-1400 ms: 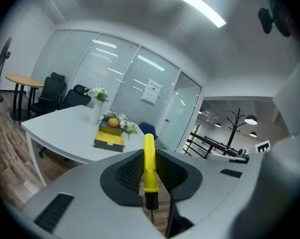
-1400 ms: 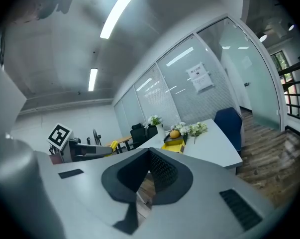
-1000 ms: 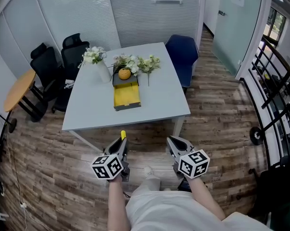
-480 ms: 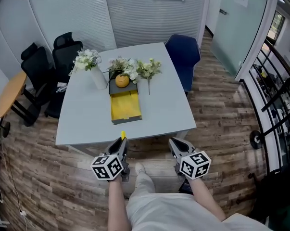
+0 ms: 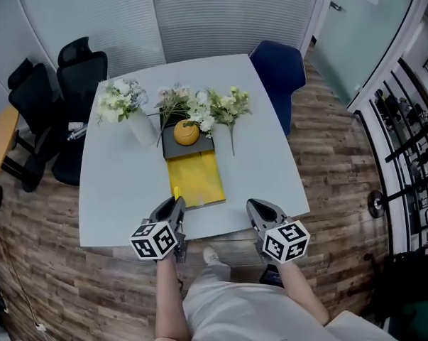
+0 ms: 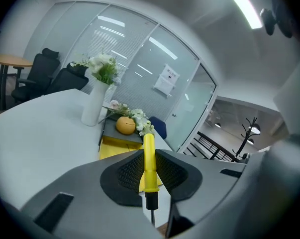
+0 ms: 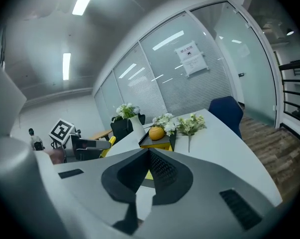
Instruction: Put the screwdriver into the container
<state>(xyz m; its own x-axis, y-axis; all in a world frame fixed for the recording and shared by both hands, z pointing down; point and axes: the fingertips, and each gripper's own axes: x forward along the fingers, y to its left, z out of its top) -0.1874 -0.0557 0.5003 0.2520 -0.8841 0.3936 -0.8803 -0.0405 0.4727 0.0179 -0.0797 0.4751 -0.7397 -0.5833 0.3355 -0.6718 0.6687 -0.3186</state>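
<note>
Glass partitions with blinds close off a room with a wood-plank floor, where a pale grey surface stands in front of the person.

The left tool is clamped on the screwdriver. Its yellow handle runs up between the two ribbed pads and sticks out past their tips, and the dark collar and metal shaft point back toward the person. The screwdriver is therefore in the left tool's grip, held above the near edge of the surface and not in the container.

The yellow container lies open-topped on the surface just ahead of the left tool, slightly to its right. Beyond it in the same line sits a dark grey tray carrying a round orange ornament.

Sprays of white and green flowers lie farther out, past the tray. A white vase of flowers stands ahead and to the left of the left tool.

The right tool hovers level with the left one, well apart from it on the right. Its jaws are together at the tips with nothing between them.

Far ahead of the right tool a blue chair is pushed against the surface. Black office chairs stand far out to the left of the left tool.
</note>
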